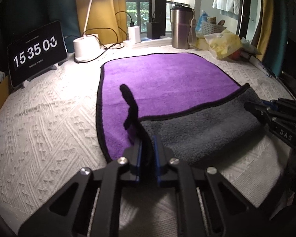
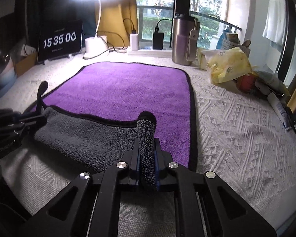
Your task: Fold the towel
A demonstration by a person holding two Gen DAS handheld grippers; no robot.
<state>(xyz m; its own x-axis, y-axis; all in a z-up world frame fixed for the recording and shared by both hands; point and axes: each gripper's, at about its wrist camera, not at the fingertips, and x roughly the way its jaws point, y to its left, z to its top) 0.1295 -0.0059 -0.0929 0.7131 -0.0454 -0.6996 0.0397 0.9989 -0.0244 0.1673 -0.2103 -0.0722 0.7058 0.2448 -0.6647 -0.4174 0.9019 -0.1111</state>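
Here both jaws pinch the towel (image 1: 167, 75) corners; only the right view shows the toothpaste tube (image 2: 279, 107).

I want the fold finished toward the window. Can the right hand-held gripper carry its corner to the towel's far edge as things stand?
Probably yes: the right hand-held gripper is shut on the towel, and nothing lies on its purple face before the far edge.

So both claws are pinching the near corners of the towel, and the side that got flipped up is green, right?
Almost. Both claws are pinching the near corners: the left claw and the right claw each grip the towel. But the flipped-up side is grey, not green; the top side lying flat is purple. The right wrist view shows the grey underside folded over most clearly.
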